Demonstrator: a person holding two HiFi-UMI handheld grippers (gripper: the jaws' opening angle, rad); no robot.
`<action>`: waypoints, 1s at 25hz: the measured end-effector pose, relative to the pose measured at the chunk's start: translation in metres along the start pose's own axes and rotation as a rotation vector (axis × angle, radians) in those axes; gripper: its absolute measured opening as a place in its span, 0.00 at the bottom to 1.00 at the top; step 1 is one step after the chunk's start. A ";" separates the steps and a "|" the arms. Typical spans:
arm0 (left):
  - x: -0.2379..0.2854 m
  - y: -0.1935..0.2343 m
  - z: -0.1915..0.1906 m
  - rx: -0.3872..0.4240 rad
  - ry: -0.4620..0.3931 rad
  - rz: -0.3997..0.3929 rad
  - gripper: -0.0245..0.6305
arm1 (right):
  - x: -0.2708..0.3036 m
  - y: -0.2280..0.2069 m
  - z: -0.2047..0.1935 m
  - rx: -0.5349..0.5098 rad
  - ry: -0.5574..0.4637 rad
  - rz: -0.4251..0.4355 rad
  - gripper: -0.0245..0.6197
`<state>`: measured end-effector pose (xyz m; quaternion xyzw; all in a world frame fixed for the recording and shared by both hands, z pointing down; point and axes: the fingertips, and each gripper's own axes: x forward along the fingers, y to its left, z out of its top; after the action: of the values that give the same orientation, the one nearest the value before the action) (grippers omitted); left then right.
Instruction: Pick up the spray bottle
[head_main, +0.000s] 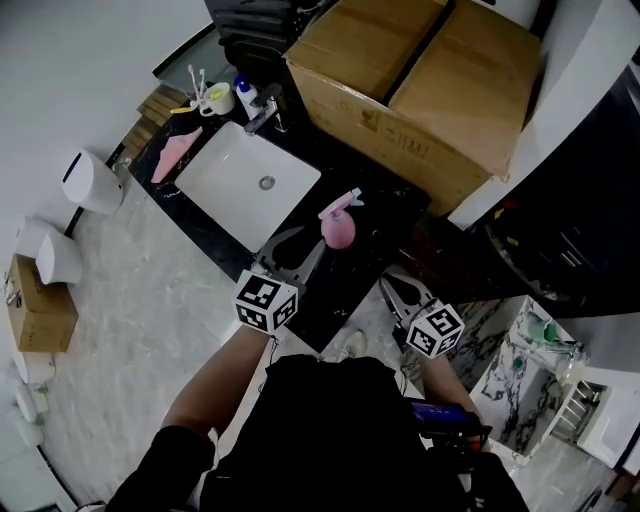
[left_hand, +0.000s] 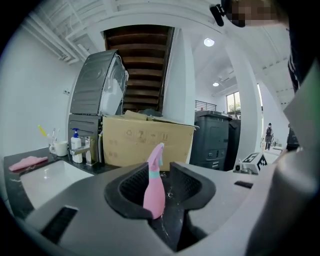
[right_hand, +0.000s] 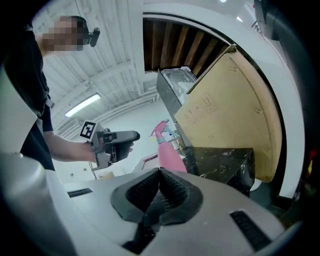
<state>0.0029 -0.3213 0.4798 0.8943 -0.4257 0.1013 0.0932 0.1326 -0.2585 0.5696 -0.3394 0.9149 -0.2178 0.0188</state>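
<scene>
Our left hand-held gripper (head_main: 308, 243) is released, jaws framing the untouched pink spray bottle (head_main: 338, 228) upright on the dark surface (head_main: 330, 285), seemingly lined up to grasp, while our right hand-held gripper (right_hand: 159, 172) hangs clenched, empty, at the bottle's five o'clock.

probably a bathroom mock-up: white sink (head_main: 248, 175) in dark counter (head_main: 385, 215), faucet (head_main: 262, 118), toothbrush cup (head_main: 213, 98), soap pump (head_main: 245, 95).
</scene>
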 end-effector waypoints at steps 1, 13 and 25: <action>0.004 0.001 0.003 0.011 0.001 0.005 0.25 | -0.001 -0.001 -0.001 0.001 0.004 0.006 0.08; 0.061 0.013 0.015 0.101 0.082 -0.007 0.34 | -0.012 -0.005 -0.001 0.009 -0.004 0.007 0.08; 0.087 0.007 0.015 0.110 0.092 -0.055 0.23 | -0.037 -0.025 -0.010 0.051 -0.006 -0.075 0.08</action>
<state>0.0526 -0.3945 0.4890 0.9039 -0.3899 0.1630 0.0662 0.1747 -0.2488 0.5847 -0.3737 0.8955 -0.2407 0.0222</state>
